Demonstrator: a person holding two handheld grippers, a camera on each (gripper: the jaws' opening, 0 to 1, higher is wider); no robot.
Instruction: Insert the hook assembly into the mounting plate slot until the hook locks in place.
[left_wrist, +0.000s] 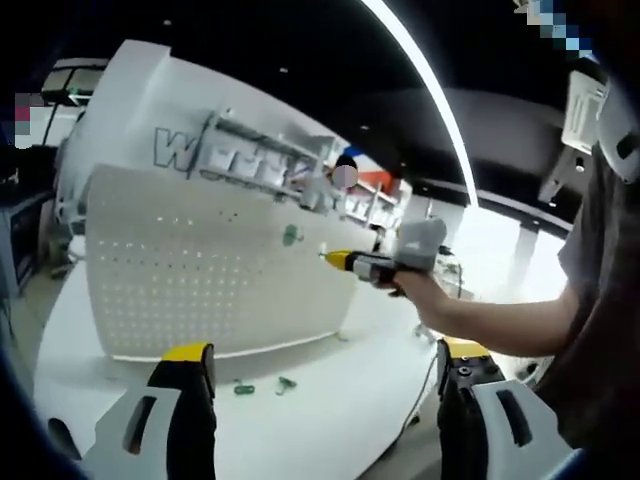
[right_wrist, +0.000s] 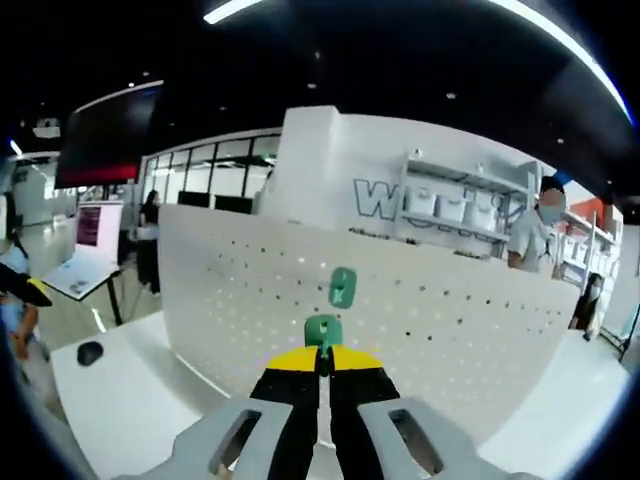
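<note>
Green hook (right_wrist: 322, 331) pinched in closed right gripper (right_wrist: 322, 362), pointing at far white pegboard (right_wrist: 230, 290) | mounted hook (right_wrist: 342, 287) just above | left gripper (left_wrist: 325, 362) open, empty, farther back

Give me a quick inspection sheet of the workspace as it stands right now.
Surface: white table, curved edge.
Job's things: white pegboard stands upright on the table; one green hook already hangs on it; a second green hook is pinched in the right gripper just below it, near the board.
Clutter: two loose green hooks on the table in front of the board.
Grippers: right gripper shut on the second hook; left gripper open, empty, held back from the board.
Cables: one thin cable trails over the table edge.
Surroundings: showroom shelving, bystanders behind the board.
</note>
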